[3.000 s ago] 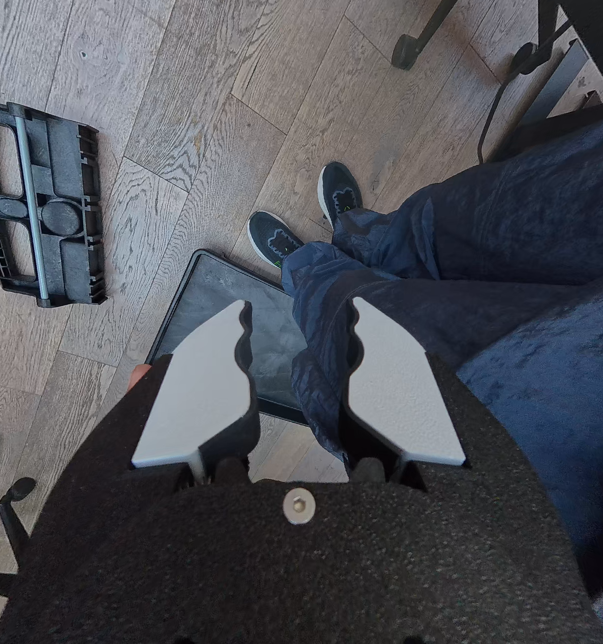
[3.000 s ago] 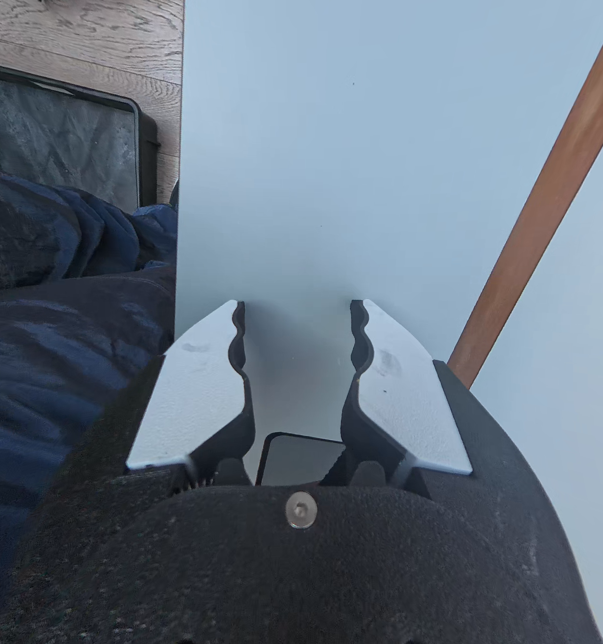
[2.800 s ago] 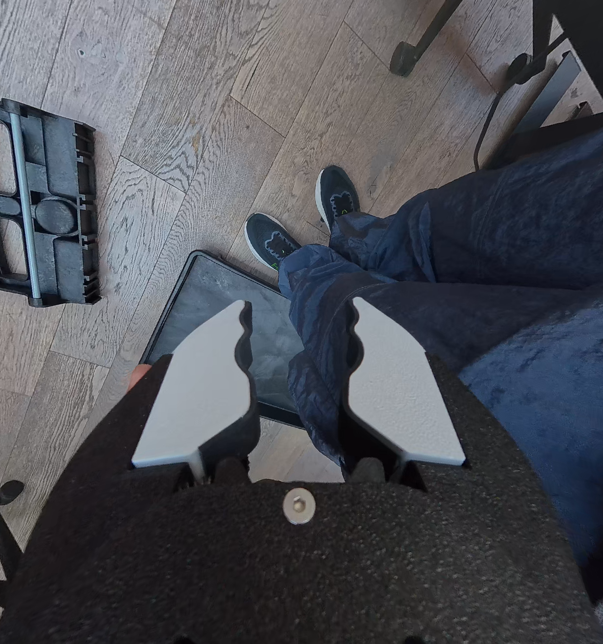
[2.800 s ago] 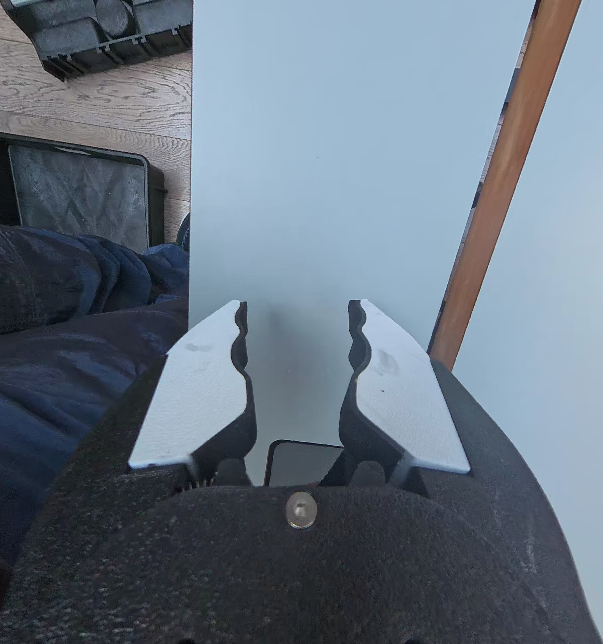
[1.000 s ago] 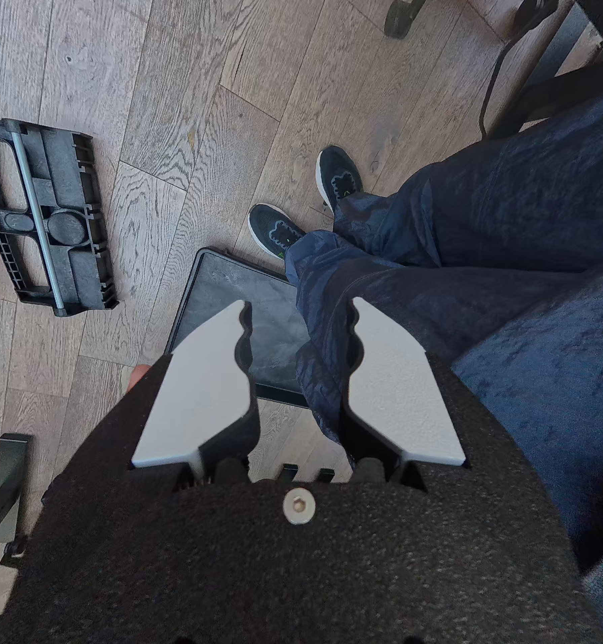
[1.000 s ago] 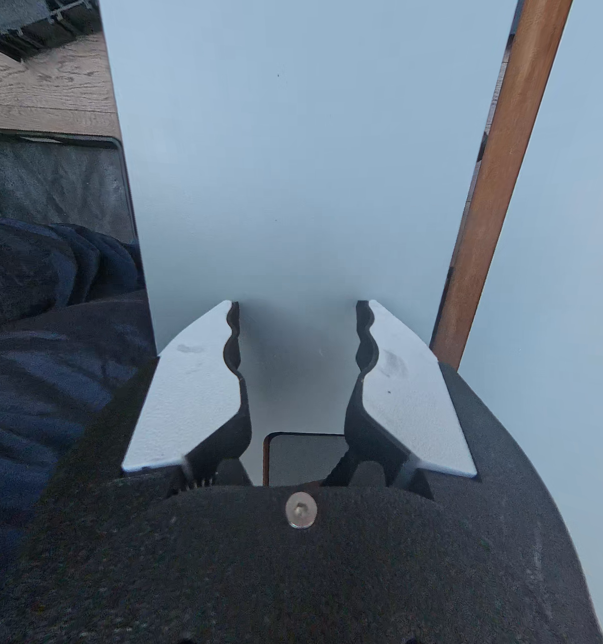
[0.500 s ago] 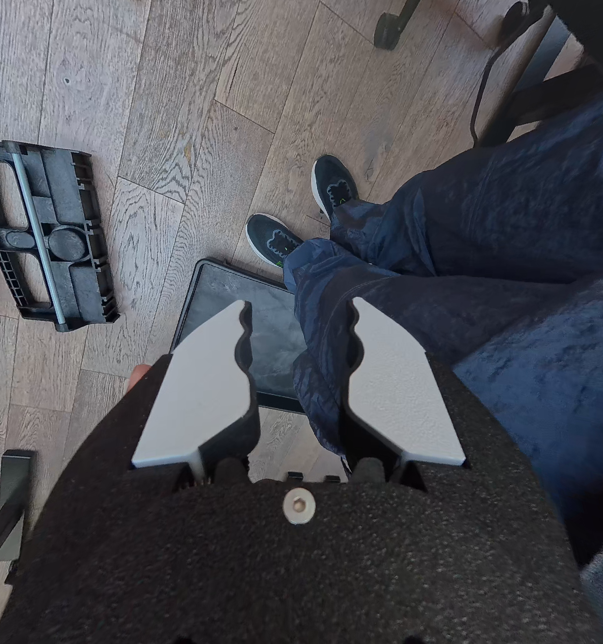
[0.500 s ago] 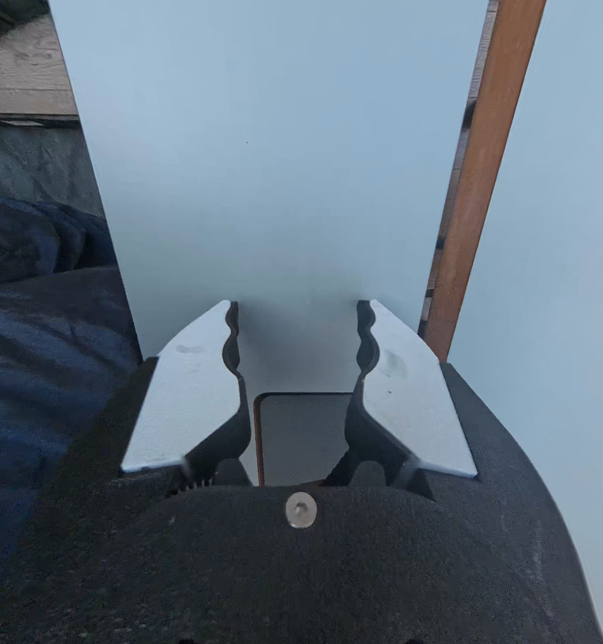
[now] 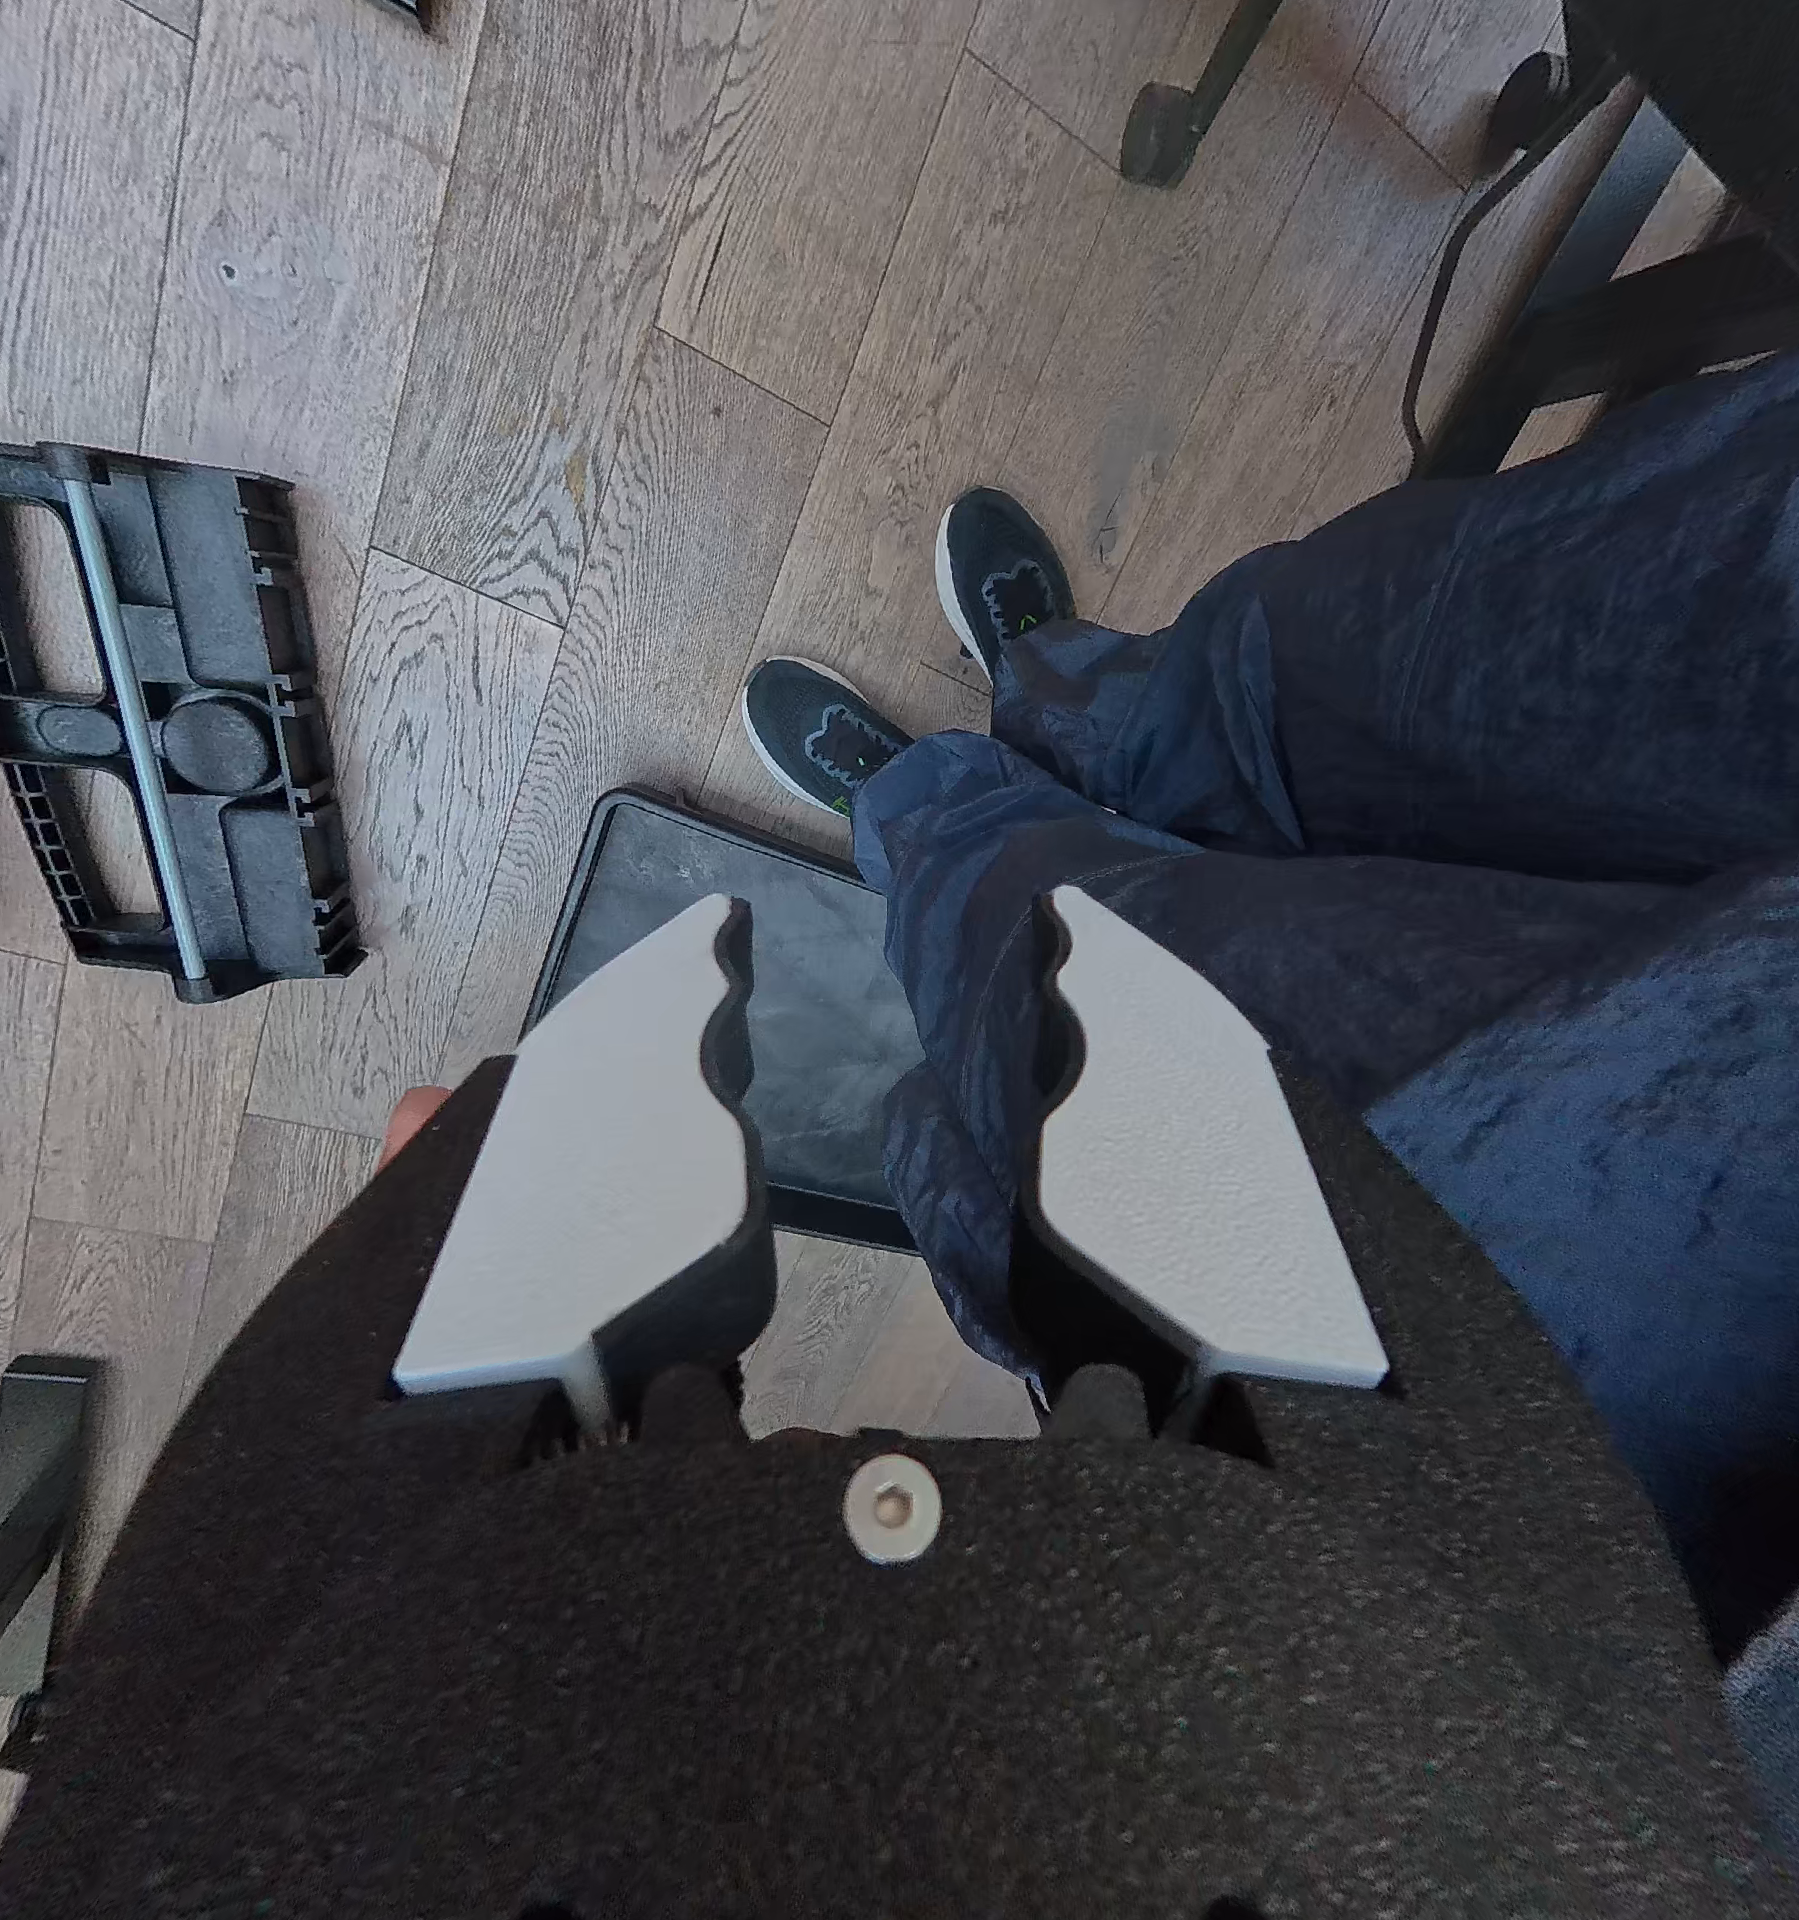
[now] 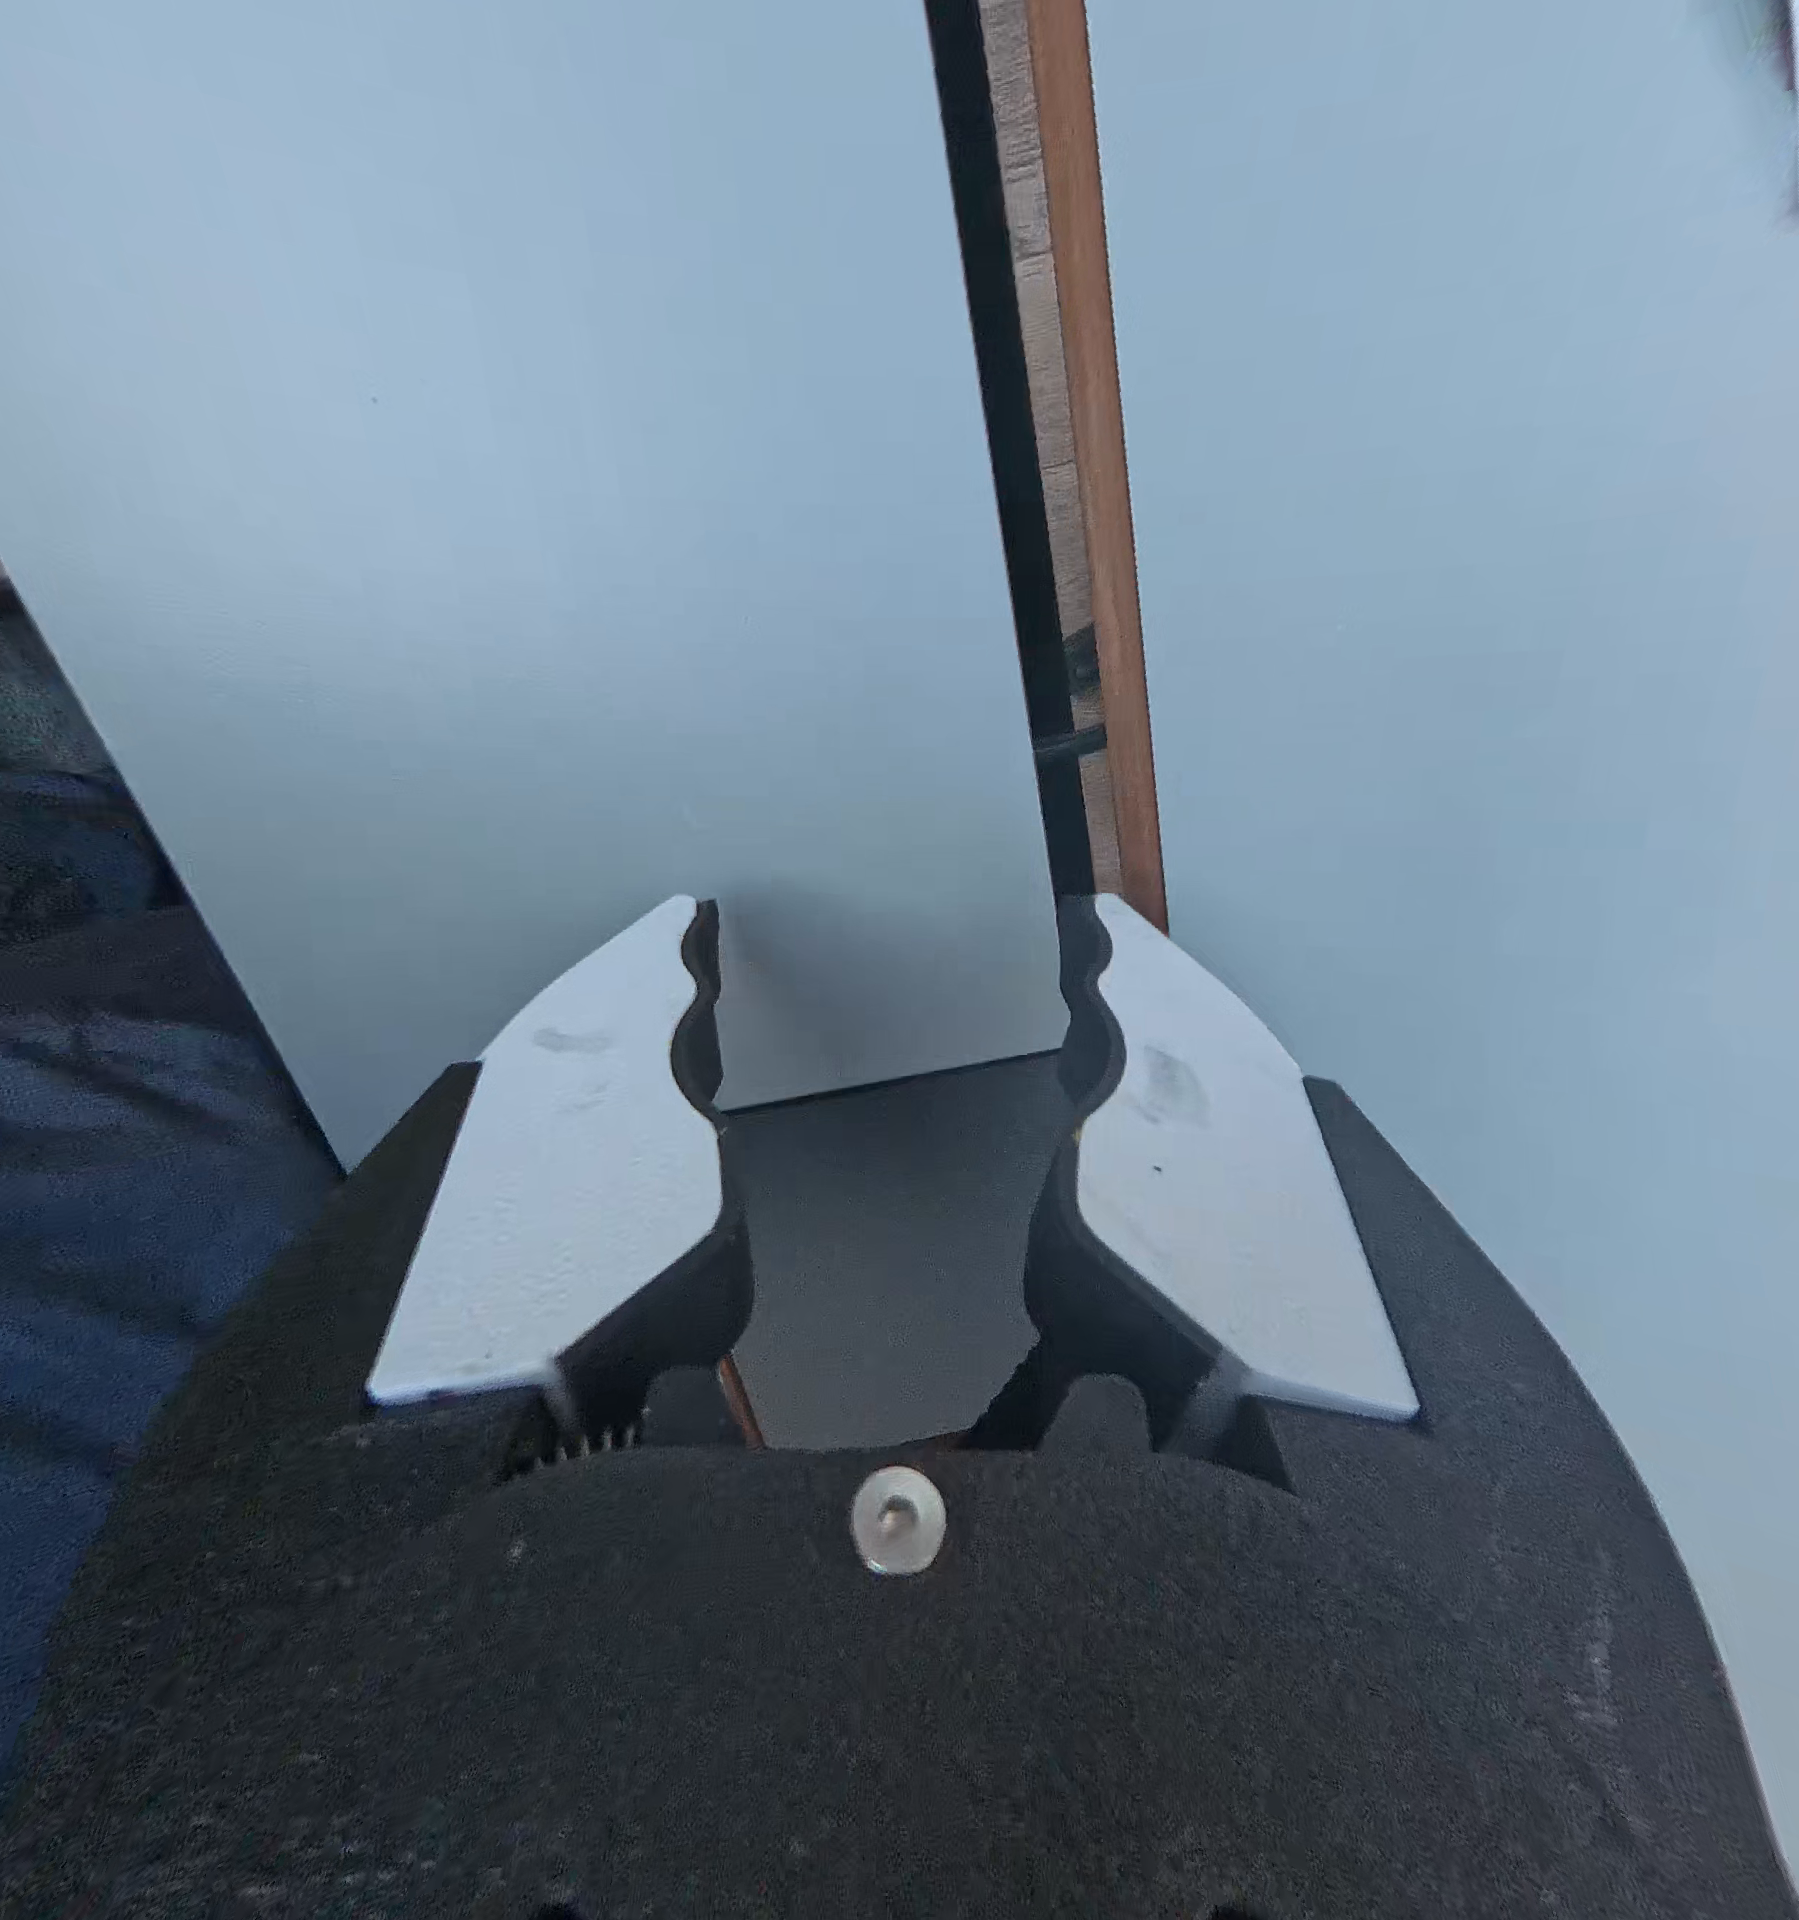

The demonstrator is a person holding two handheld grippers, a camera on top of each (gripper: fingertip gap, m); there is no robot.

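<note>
My left gripper (image 9: 890,920) is open and empty, held high above a wooden floor (image 9: 521,343). It hangs over a person's dark blue trouser leg (image 9: 978,997) and a flat black mat (image 9: 812,977) on the floor. Two black shoes (image 9: 822,727) stand just beyond the mat. My right gripper (image 10: 884,920) is open and empty, close over a pale blue-white table top (image 10: 521,436). A dark flat slab (image 10: 874,1216) lies under its jaws. A brown wooden edge strip (image 10: 1092,416) runs up from the right fingertip.
A black plastic frame with a metal rod (image 9: 147,727) lies on the floor at the left. Chair legs and castors (image 9: 1165,125) stand at the top right. A second pale surface (image 10: 1497,623) lies right of the strip. Dark blue cloth (image 10: 74,1143) fills the left. Some 40 cm of space lies between my two pairs of fingers.
My right gripper has swung so the wooden strip now stands upright, with a dark gap beside it; the dark slab under the jaws shows larger. The left view has shifted only slightly.
</note>
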